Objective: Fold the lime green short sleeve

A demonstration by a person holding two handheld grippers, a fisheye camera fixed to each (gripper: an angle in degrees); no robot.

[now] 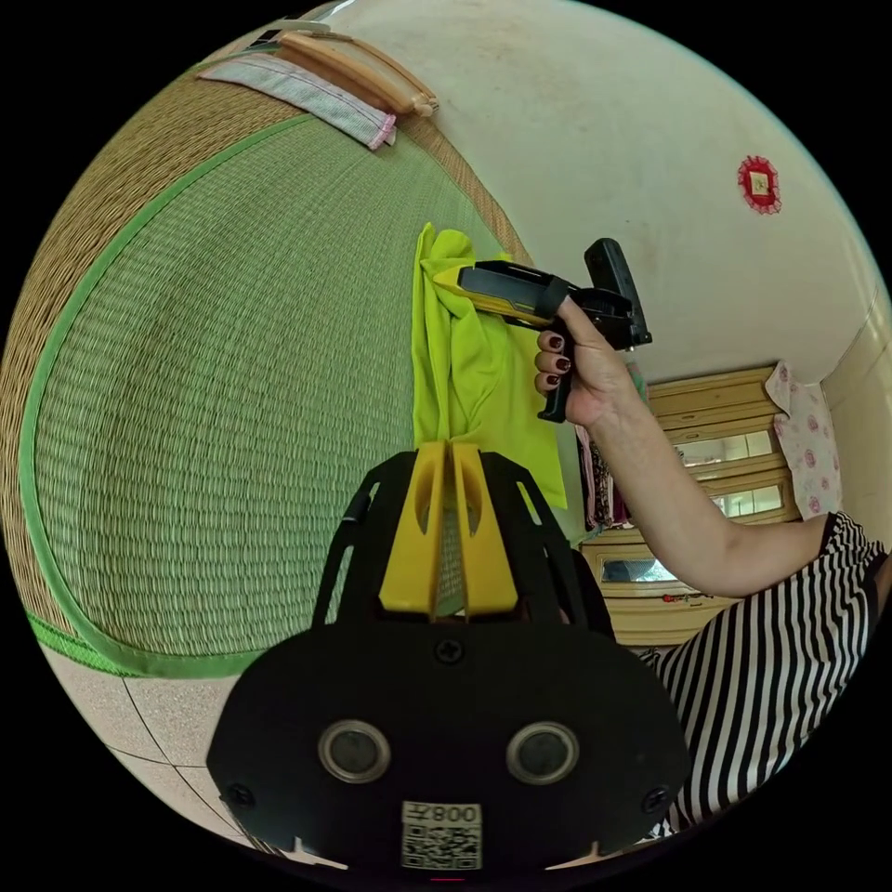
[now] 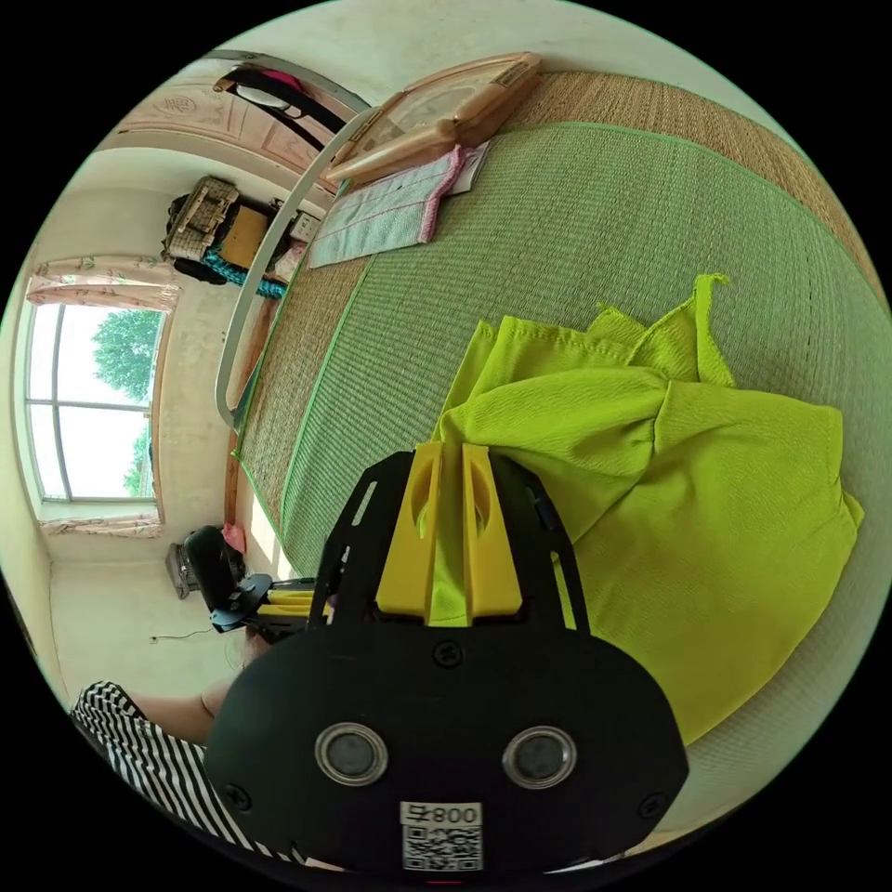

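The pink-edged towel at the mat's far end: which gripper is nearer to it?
Right, though not by much. The right gripper holds the lime shirt further up the mat towards the towel; the left gripper grips the shirt's nearer end.

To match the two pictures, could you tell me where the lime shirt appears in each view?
Left gripper view: lime shirt at centre, above that view's own jaws.
Right gripper view: lime shirt centre-right, over the mat.
Shared landmark: pink-edged cloth on the mat's far end.

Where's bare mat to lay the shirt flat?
The green mat lies bare from its green border up to the pink-edged cloth and wooden frame. The crowded part is the corner holding those two. Both grippers, left and right, pinch the lime shirt.
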